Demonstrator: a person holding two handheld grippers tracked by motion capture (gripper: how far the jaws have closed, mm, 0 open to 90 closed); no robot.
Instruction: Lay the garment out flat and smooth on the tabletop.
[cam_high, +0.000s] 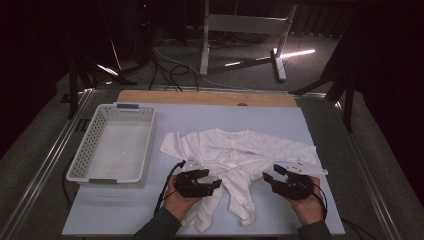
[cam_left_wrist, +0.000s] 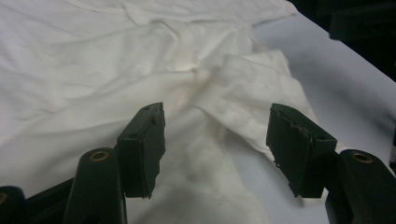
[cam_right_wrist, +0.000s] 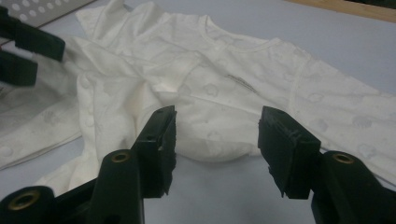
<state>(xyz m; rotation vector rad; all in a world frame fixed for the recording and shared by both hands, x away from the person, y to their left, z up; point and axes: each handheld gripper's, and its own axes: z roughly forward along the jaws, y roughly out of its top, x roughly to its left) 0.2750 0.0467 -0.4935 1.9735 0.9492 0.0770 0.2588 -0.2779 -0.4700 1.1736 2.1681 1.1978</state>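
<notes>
A white baby suit (cam_high: 235, 160) lies spread on the bench (cam_high: 300, 125), in the middle of the high view, its neck toward the top of the frame and its legs trailing to the lower edge. One sleeve reaches left toward the basket (cam_high: 145, 145); the other runs to the right.

The left tongs (cam_high: 216, 183) sit at the lower middle of the high view, over the suit's lower part where the legs begin. In the left gripper view the left tongs (cam_left_wrist: 217, 140) stand released, jaws apart, with crumpled white cloth below and beyond them and nothing pinched between the pads.

The right tongs (cam_high: 270, 174) sit to the right of the legs, lower right of centre in the high view, over bare bench just beside the cloth. In the right gripper view the right tongs (cam_right_wrist: 217, 144) are also released, jaws apart, and the folded lower edge of the suit (cam_right_wrist: 210, 93) lies just beyond the pads without touching them. The left tongs show at the upper left edge of that view.

The basket, white and perforated, stands at the left of the bench, well apart from both tongs.
</notes>
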